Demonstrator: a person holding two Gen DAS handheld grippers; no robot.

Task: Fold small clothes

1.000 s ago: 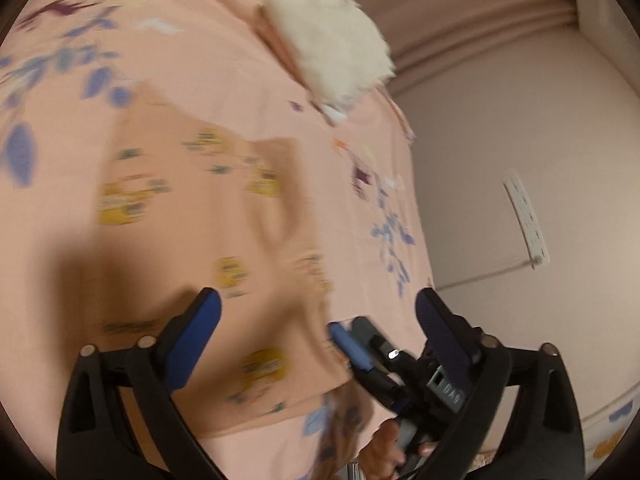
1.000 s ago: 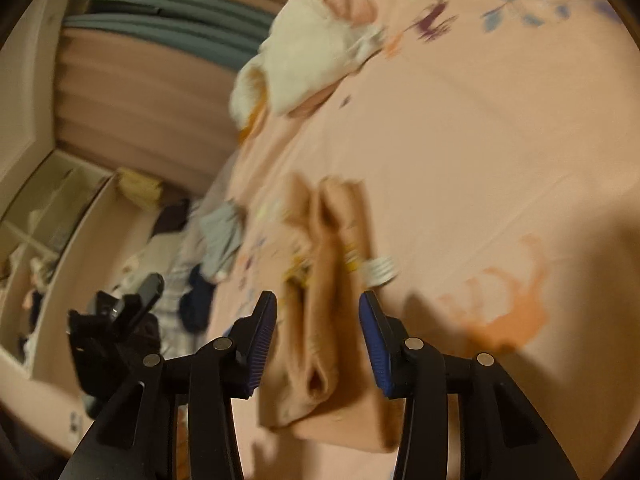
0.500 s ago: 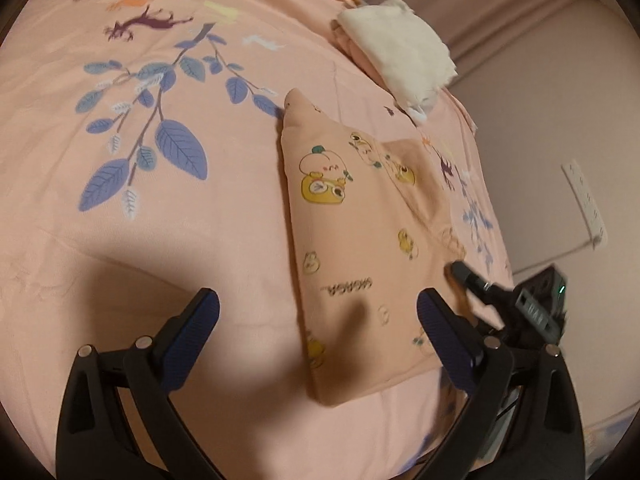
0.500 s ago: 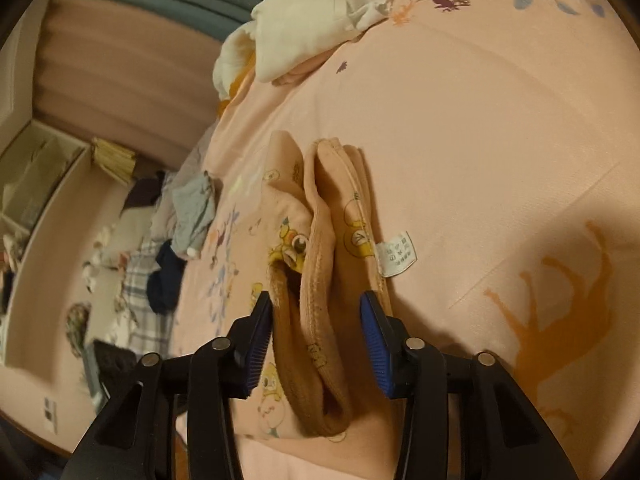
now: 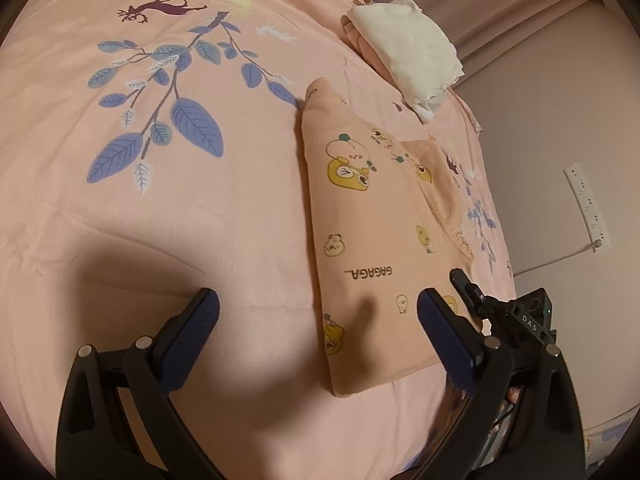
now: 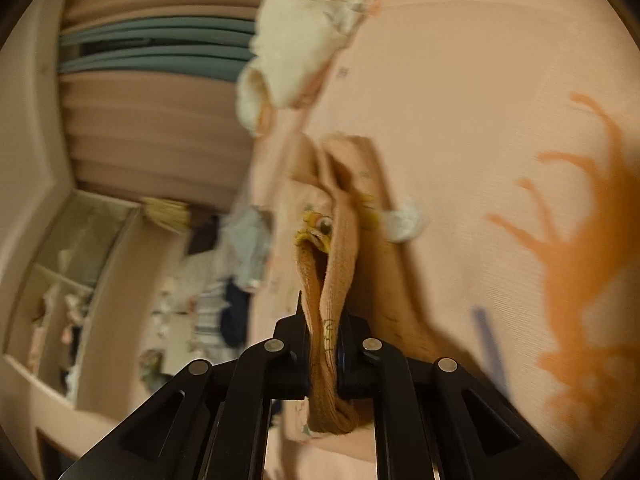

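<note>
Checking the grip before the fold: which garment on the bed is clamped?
The peach cartoon-print garment: the right gripper has just closed on its edge. The folded white garment lies apart, untouched.

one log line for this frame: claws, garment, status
right claw: just closed, shut on folded peach cartoon-print garment hem | left claw: open, above its near edge | garment on pink leaf-print bedsheet | fold pending
</note>
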